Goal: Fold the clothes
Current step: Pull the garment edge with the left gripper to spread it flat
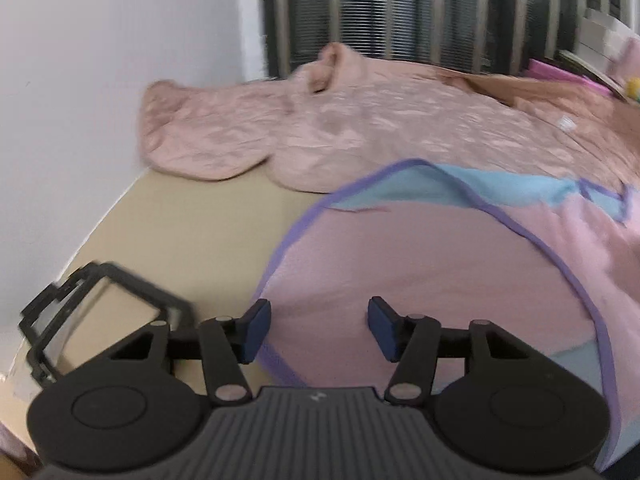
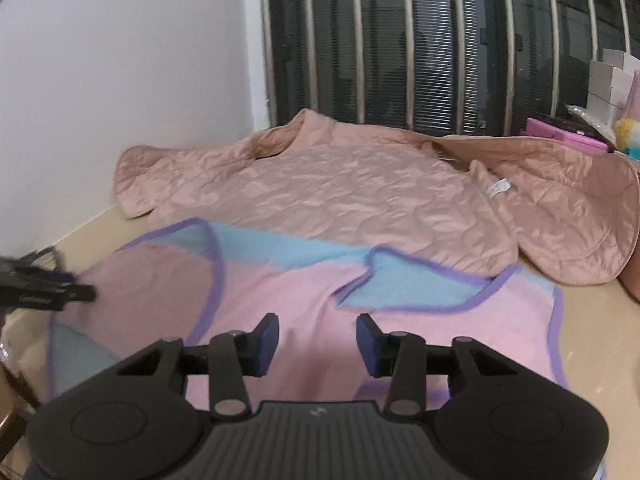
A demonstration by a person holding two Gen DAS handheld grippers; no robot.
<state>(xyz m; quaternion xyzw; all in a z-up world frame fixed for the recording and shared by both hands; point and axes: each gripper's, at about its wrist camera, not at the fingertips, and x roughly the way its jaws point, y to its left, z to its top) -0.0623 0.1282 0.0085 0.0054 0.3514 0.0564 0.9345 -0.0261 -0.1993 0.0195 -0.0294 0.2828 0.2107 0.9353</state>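
Note:
A pink garment [image 1: 420, 248] with light-blue panels and purple trim lies flat on the beige table [image 1: 192, 220]. My left gripper [image 1: 320, 320] hovers over its left part, blue pads apart, nothing between them. In the right wrist view the same garment [image 2: 280, 292] spreads across the table front, with blue flaps turned over near its top edge. My right gripper [image 2: 318, 340] hangs above its middle, jaws apart and empty. Behind it lies a quilted dusty-pink jacket [image 2: 340, 192], spread out and wrinkled, which the left wrist view also shows [image 1: 360, 128].
A black frame with a clear panel [image 1: 100, 320] lies on the table's left corner. A blurred black shape [image 2: 48, 290] reaches in from the left. A white wall [image 2: 120, 60] and barred window [image 2: 440, 40] stand behind. Boxes and pink items [image 2: 568, 136] sit back right.

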